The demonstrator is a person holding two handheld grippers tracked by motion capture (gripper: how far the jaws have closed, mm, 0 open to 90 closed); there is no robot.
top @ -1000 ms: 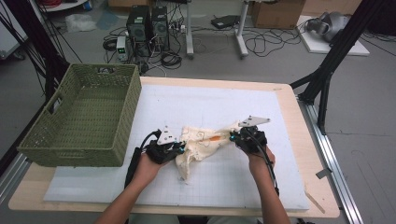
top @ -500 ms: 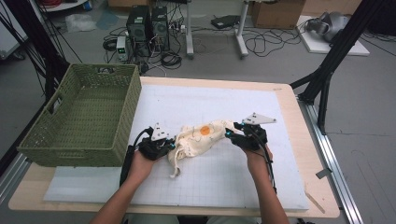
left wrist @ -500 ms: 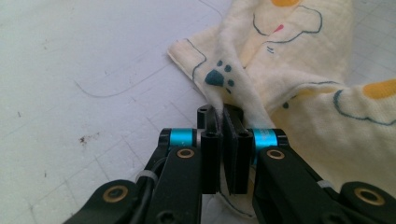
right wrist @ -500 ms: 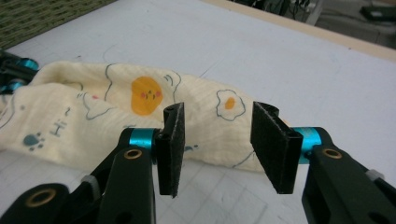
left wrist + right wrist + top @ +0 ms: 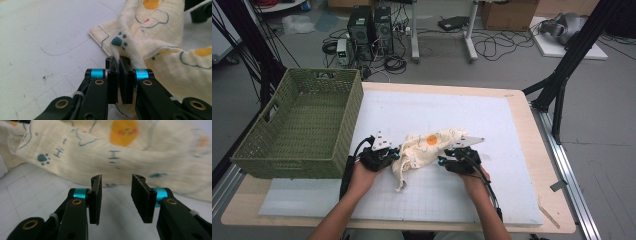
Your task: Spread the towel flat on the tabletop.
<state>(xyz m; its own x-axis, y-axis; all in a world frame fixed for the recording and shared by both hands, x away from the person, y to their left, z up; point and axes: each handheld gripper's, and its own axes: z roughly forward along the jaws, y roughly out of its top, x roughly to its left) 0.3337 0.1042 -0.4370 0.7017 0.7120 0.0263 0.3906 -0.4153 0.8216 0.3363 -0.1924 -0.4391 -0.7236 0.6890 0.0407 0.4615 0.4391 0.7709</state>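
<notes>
On the white mat (image 5: 492, 125) covering the wooden table (image 5: 532, 120), near its front-centre, lies a cream cloth (image 5: 424, 150) w/ printed pics: orange round blob, teal paw prints, blue outline drawings & "Hi" lettering. Cloth is crumpled, bunched into a loose ridge running left-right, w/ one tail hanging toward the person at its front-left.

Left gripper (image 5: 119, 63): jaws pressed together, pinching a fold of the cloth betw. the pads; fabric rises straight out of the pinch and drapes right, paw print just above the tips. High view puts this gripper (image 5: 396, 154) at the cloth's left end, touching it, person's left hand (image 5: 362, 176) behind it.

Right gripper (image 5: 116, 185): jaws spread, nothing betw. them. Tips sit just short of the cloth's near edge, over the mat grid; cloth (image 5: 120, 152) stretches across ahead of them, orange blob up top. Can't tell if tips touch fabric. In high view the gripper (image 5: 443, 161) is just beside the cloth's right-front edge, right hand (image 5: 474, 181) holding it from behind.

Green woven basket (image 5: 297, 125) stands at the table's left side, partly on the mat, near the left gripper but apart from the cloth. Beyond the table: floor w/ cables & PC towers (image 5: 372, 25).
</notes>
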